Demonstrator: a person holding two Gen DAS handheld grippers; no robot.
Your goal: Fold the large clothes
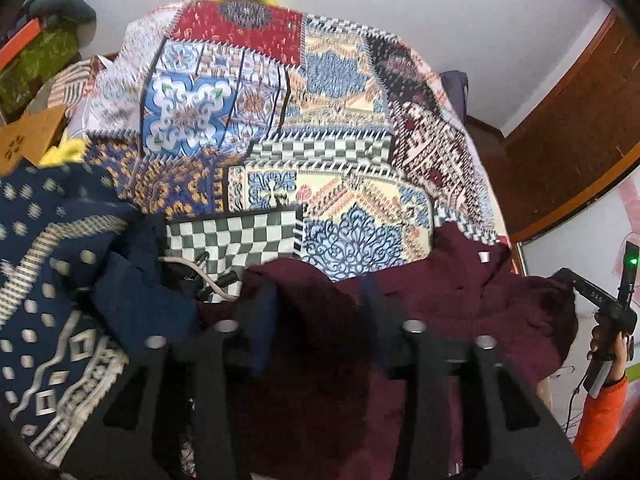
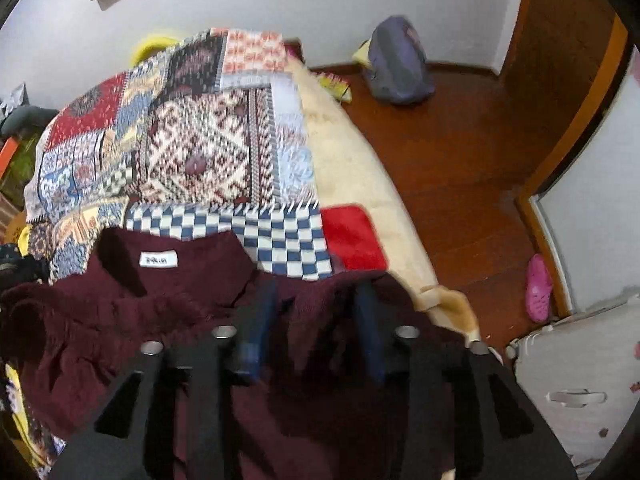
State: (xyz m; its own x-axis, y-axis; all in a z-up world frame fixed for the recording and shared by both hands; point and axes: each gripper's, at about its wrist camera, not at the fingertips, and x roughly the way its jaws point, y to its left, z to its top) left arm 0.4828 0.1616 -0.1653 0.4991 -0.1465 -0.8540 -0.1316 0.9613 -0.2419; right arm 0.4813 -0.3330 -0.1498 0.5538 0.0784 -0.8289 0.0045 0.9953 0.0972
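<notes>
A dark maroon garment (image 1: 460,308) lies crumpled at the near edge of a bed covered by a patchwork quilt (image 1: 280,120). In the right wrist view the maroon garment (image 2: 192,304) shows its collar and a white neck label (image 2: 159,259). My left gripper (image 1: 320,300) hovers over the garment's left part, jaws apart, nothing between them. My right gripper (image 2: 316,304) hovers over the garment's right shoulder area, jaws apart and empty. The right gripper also shows in the left wrist view (image 1: 612,312), held in a hand at the far right.
A navy patterned cloth (image 1: 52,280) is heaped at the bed's left, with a cable (image 1: 200,276) beside it. A red cloth (image 2: 352,240) lies on the cream blanket (image 2: 360,168). The wooden floor (image 2: 460,140) holds a purple bag (image 2: 396,64) and a pink shoe (image 2: 538,288).
</notes>
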